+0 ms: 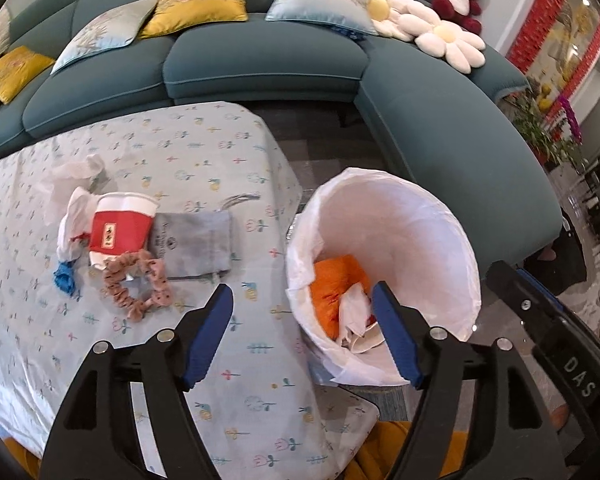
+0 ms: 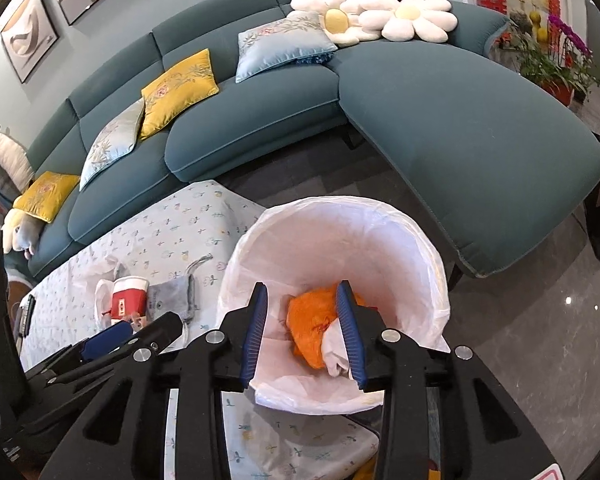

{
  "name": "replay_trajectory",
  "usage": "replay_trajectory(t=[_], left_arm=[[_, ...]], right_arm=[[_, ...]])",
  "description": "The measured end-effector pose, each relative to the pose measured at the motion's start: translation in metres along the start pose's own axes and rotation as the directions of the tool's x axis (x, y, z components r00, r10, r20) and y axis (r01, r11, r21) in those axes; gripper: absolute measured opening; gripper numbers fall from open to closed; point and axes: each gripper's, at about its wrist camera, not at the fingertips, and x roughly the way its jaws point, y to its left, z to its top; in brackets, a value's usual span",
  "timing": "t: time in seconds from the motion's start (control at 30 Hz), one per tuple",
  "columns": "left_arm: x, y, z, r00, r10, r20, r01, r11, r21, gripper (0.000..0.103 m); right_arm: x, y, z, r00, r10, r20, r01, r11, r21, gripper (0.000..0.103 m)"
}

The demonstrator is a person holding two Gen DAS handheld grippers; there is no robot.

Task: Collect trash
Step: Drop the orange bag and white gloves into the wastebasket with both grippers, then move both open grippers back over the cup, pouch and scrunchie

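Note:
A white-lined trash bin (image 1: 416, 216) (image 2: 380, 236) stands on the floor beside the table, with orange wrapping (image 1: 334, 284) (image 2: 310, 320) and white paper (image 1: 354, 312) inside. My left gripper (image 1: 303, 296) is open over the table's edge and the bin's near rim, nothing between its blue pads. My right gripper (image 2: 303, 294) hangs over the bin, open, with nothing pressed between its pads. On the table lie a red and white paper cup (image 1: 118, 230) (image 2: 129, 294), crumpled white plastic (image 1: 74, 184), a blue scrap (image 1: 64, 278), a pink scrunchie (image 1: 134, 284) and a grey pouch (image 1: 192, 244) (image 2: 170, 296).
The table wears a flower-print cloth (image 1: 204, 148) (image 2: 172, 224). A teal corner sofa (image 1: 260, 64) (image 2: 460, 128) with cushions runs behind the table and right of the bin. Potted plants (image 2: 548, 56) stand at the far right. The other gripper's black frame (image 1: 548, 320) shows at right.

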Motion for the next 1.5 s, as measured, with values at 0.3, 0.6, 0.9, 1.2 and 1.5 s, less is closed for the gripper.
replay_trajectory(t=[0.3, 0.6, 0.9, 1.2, 1.5], left_arm=[[-0.016, 0.036, -0.008, 1.0, 0.023, 0.016, -0.022, 0.997, -0.069, 0.068], [-0.038, 0.08, -0.018, 0.998, 0.056, 0.038, -0.05, 0.989, -0.14, 0.069], [-0.058, 0.124, -0.028, 0.994, 0.089, 0.059, -0.075, 0.975, -0.208, 0.069], [-0.067, 0.175, -0.042, 0.99, 0.129, 0.057, -0.108, 0.952, -0.286, 0.069], [-0.045, 0.224, -0.051, 0.985, 0.172, -0.002, -0.162, 0.922, -0.352, 0.069]], right_arm=[[-0.009, 0.026, -0.007, 1.0, 0.008, -0.006, -0.009, 0.999, -0.039, 0.04], [-0.018, 0.064, -0.018, 1.0, 0.025, -0.019, -0.027, 0.995, -0.093, 0.041], [-0.022, 0.106, -0.032, 0.999, 0.041, -0.032, -0.046, 0.985, -0.168, 0.042], [-0.015, 0.146, -0.046, 0.997, 0.052, -0.057, -0.064, 0.972, -0.228, 0.047], [0.022, 0.177, -0.062, 0.991, 0.053, -0.127, -0.086, 0.959, -0.271, 0.047]])
